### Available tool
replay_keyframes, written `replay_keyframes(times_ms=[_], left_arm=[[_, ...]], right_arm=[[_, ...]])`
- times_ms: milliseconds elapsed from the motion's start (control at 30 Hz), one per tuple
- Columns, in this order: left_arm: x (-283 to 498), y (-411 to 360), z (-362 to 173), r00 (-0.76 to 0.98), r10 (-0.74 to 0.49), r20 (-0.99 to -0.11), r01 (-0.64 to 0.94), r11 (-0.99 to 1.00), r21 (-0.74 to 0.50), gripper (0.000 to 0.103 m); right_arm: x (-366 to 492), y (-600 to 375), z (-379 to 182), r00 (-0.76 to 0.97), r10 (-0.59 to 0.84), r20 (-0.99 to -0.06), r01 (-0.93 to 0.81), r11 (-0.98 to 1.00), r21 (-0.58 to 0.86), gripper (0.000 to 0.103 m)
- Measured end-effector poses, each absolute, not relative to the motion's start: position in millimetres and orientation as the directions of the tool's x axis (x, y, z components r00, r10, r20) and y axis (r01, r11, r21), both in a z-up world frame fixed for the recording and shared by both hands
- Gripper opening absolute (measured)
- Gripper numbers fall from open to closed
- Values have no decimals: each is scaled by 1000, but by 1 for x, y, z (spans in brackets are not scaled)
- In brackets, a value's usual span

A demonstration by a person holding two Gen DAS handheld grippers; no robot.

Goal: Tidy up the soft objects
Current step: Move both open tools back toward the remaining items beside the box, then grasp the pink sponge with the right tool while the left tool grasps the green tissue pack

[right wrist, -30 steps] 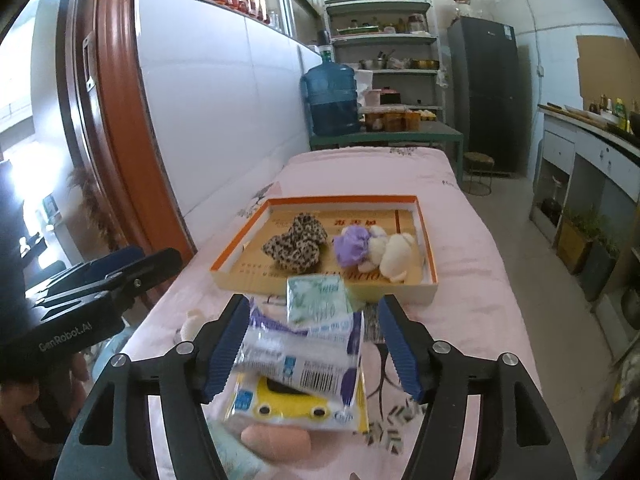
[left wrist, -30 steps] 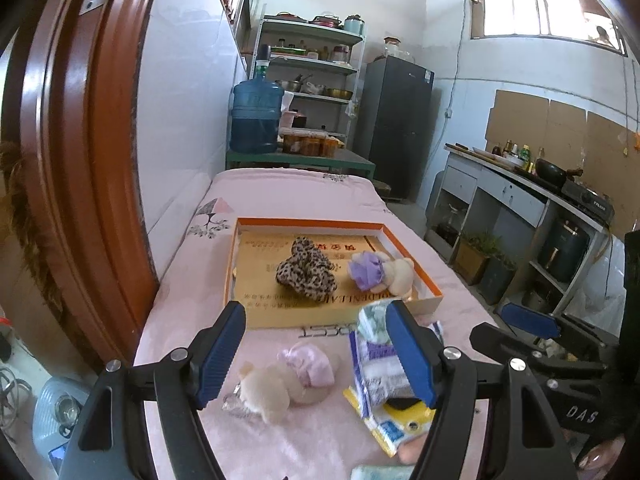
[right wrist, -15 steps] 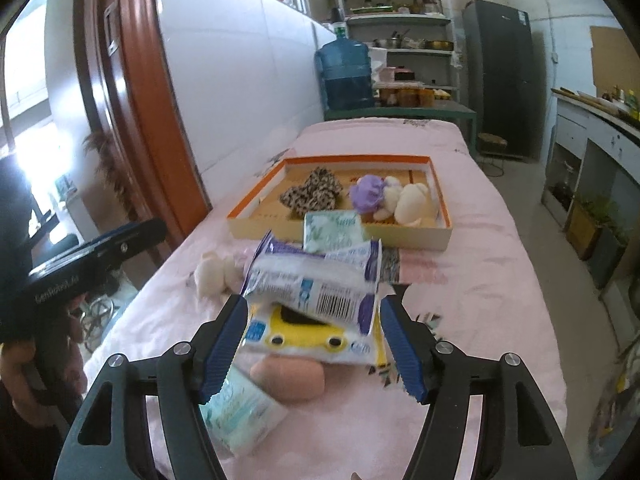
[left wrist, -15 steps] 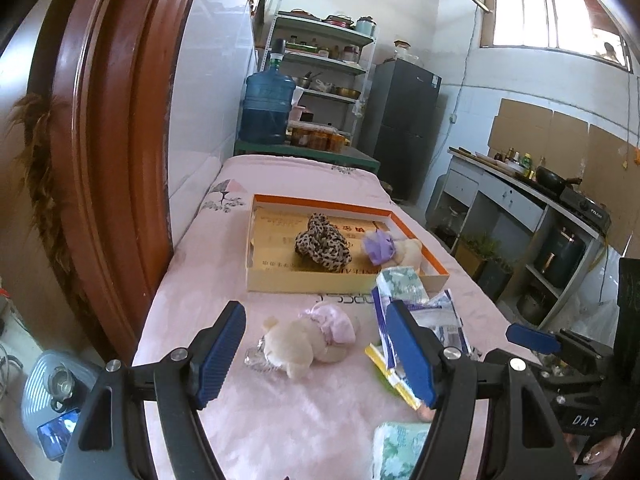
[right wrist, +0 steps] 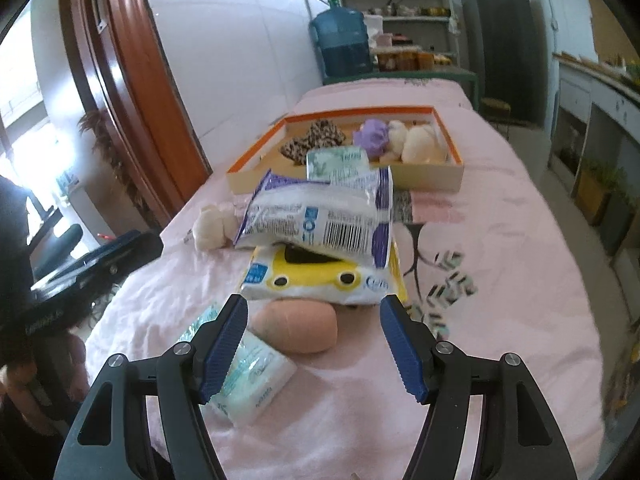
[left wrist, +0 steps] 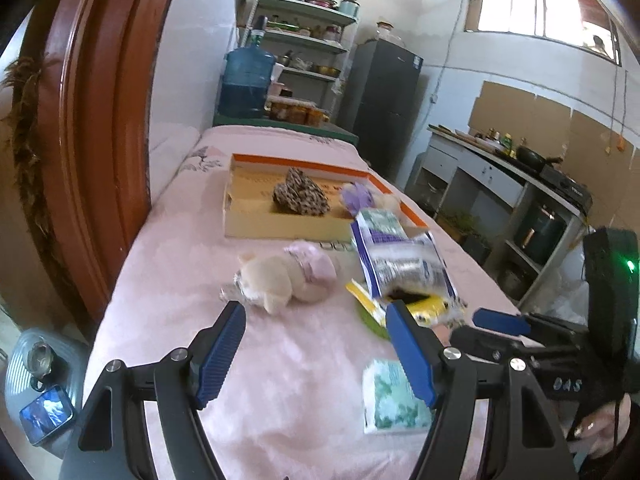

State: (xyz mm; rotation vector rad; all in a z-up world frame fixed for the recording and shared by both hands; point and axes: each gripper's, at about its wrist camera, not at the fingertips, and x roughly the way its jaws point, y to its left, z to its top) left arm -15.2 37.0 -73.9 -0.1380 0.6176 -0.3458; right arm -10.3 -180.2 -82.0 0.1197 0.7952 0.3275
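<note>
An orange-rimmed tray [left wrist: 248, 224] [right wrist: 424, 178] on the pink-covered table holds a leopard-print scrunchie [left wrist: 300, 198] [right wrist: 316, 138] and a purple-and-cream plush [right wrist: 400, 140]. In front of it lie a cream-and-pink plush [left wrist: 284, 278] [right wrist: 212, 224], a purple-white packet [left wrist: 400, 264] [right wrist: 320, 216] on a yellow tissue pack [right wrist: 320, 280], a peach soft oval [right wrist: 298, 328] and a green-white tissue pack [left wrist: 394, 398] [right wrist: 248, 376]. My left gripper [left wrist: 316, 354] is open and empty, short of the plush. My right gripper [right wrist: 314, 346] is open and empty, astride the peach oval.
A wooden door frame [left wrist: 92, 120] stands at the left. A blue water jug [left wrist: 246, 84] and shelves stand beyond the table's far end. A counter with a stove [left wrist: 532, 172] runs along the right. The table's right edge drops to the floor.
Both grippers have drawn back toward the table's near end and dropped lower. The objects have not moved. Both grippers stay open.
</note>
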Motion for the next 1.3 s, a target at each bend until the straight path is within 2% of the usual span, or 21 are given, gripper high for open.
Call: replay_keyframes(times_ms=[500,533,567,633,833,1133,1300], left_arm=[[-29,27,-88,686,-455,-568,394,888,-236,72],[-29,26,-88,680,-461,-571,404,884,-234,72],[-29,23,-89,674,-464,-575,411,882,-230,72],[-30,20,-90,662,-473,-581,425,876,-229,72],[-30,5,-100,582,-545,-604,482,829,-284,72],[-34,-9,-109,548,-557,-624,559,799,-221,72],[-25,-7,-116,505,-588,-632,550,783,-289,72]], right_arm=[[19,-167,-113,557,393,-732,-251,919,303,70],[21,-166,-115,548,402,-734,-257,915,311,67],[21,-166,-117,540,413,-734,-259,911,322,52],[23,-168,-120,523,448,-725,-257,894,367,51],[15,-174,-109,542,444,-713,-273,896,350,50],[1,-191,-96,577,449,-682,-263,893,366,50],[-1,-194,-97,585,450,-674,-255,892,374,50]])
